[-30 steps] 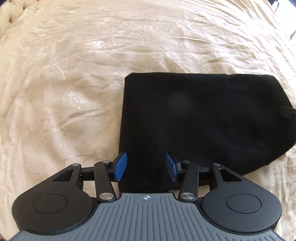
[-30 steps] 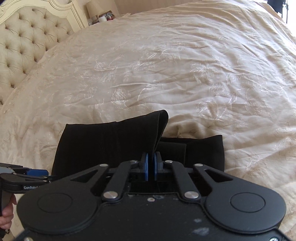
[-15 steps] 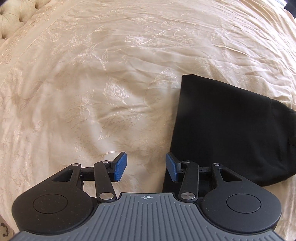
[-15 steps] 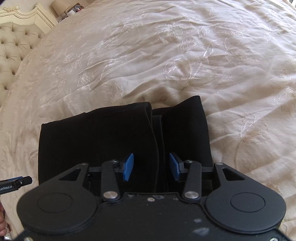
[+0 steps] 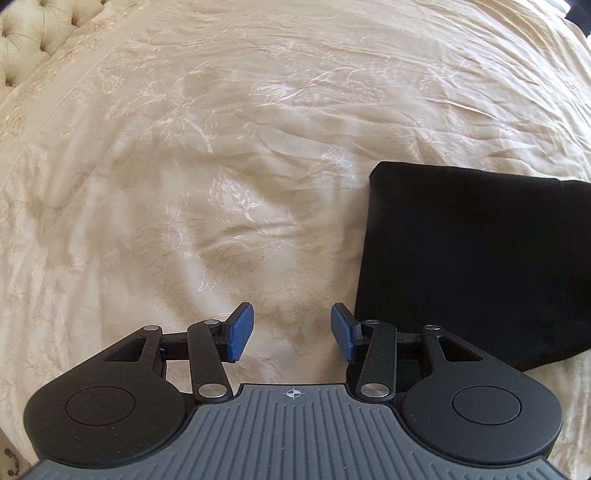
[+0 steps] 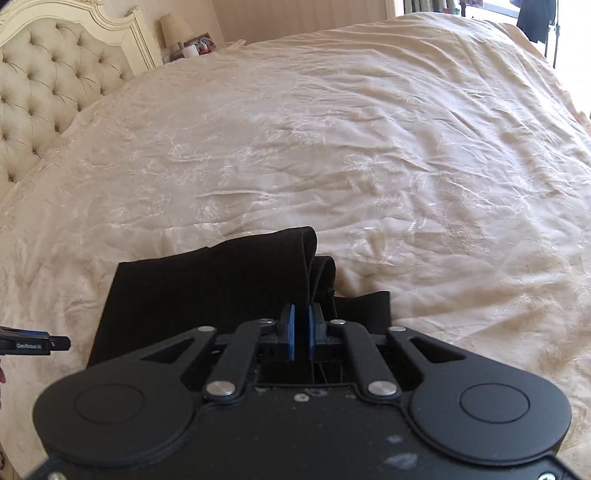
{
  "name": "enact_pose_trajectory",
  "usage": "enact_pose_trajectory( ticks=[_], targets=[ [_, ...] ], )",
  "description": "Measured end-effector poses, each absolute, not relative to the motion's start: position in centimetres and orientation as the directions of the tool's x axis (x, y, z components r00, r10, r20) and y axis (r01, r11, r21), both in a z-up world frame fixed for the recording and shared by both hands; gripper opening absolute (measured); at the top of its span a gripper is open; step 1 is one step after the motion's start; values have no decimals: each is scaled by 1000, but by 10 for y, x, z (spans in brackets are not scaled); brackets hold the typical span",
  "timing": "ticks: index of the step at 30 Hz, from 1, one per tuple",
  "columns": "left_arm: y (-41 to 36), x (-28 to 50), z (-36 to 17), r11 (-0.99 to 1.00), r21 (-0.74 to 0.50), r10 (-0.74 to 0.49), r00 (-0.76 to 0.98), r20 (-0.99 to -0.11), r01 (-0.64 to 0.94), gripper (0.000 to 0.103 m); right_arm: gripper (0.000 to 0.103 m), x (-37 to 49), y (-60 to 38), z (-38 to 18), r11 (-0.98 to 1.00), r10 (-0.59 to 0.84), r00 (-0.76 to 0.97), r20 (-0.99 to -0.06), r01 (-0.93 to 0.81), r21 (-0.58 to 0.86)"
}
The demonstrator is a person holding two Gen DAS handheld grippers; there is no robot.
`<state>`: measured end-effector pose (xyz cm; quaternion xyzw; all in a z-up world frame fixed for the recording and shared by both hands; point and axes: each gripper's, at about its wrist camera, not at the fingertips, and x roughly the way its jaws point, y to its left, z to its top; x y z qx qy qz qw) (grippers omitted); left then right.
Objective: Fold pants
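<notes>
A wide bed covered by a cream embroidered bedspread fills both views, with a tufted headboard at its far left end. A bedside lamp is seen beyond that end.

The black pants are laid folded near the near edge of the bed, flat on the bedspread; one folded layer is raised at the right side of the stack.

The right gripper is closing, and a thin fold of the pants is pinched between its blue pads.

The left gripper is held half open over bare bedspread just beside the left edge of the pants, with nothing between its pads.
</notes>
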<state>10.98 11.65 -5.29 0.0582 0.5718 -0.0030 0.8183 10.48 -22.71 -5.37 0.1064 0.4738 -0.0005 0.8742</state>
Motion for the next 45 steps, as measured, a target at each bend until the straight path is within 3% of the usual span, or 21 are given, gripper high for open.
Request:
enact_pose_trajectory(
  ticks=[4, 5, 7, 13, 18, 23, 24, 26, 33, 39, 45],
  targets=[
    [91, 114, -55, 985, 94, 38, 353, -935, 144, 45, 6, 116, -242, -99, 984, 0, 449, -894, 159, 80],
    [85, 116, -54, 983, 92, 28, 358, -933, 162, 45, 1, 117, -241, -112, 986, -44, 419, -907, 164, 28],
    [73, 119, -54, 977, 87, 10, 366, -931, 196, 45, 1, 118, -239, -123, 987, -103, 389, -915, 158, -44],
    [47, 133, -58, 961, 97, -13, 393, -919, 259, 45, 11, 98, -242, -90, 961, -162, 507, -847, 277, -17],
    [30, 151, -75, 946, 140, 9, 408, -913, 292, 45, 22, 102, -222, -77, 981, -93, 587, -804, 194, 28],
    [24, 170, -98, 947, 148, 34, 370, -928, 284, 47, 23, 130, -212, -118, 984, -99, 468, -878, 175, -18],
    [24, 173, -103, 946, 151, 39, 360, -932, 288, 49, 30, 133, -213, -127, 983, -110, 435, -894, 181, -32],
    [22, 176, -110, 939, 167, 53, 352, -935, 302, 55, 33, 132, -219, -137, 978, -92, 417, -904, 207, -4],
    [35, 178, -92, 954, 137, 38, 346, -937, 268, 57, 34, 127, -227, -129, 972, -62, 423, -904, 230, 41],
    [45, 120, -64, 945, 143, 14, 400, -916, 294, 57, 37, 93, -215, -87, 975, -37, 522, -852, 204, 83],
    [46, 75, -90, 910, 173, 43, 331, -943, 376, 58, 37, 67, -194, -101, 992, -24, 482, -876, 121, 39]
  ],
)
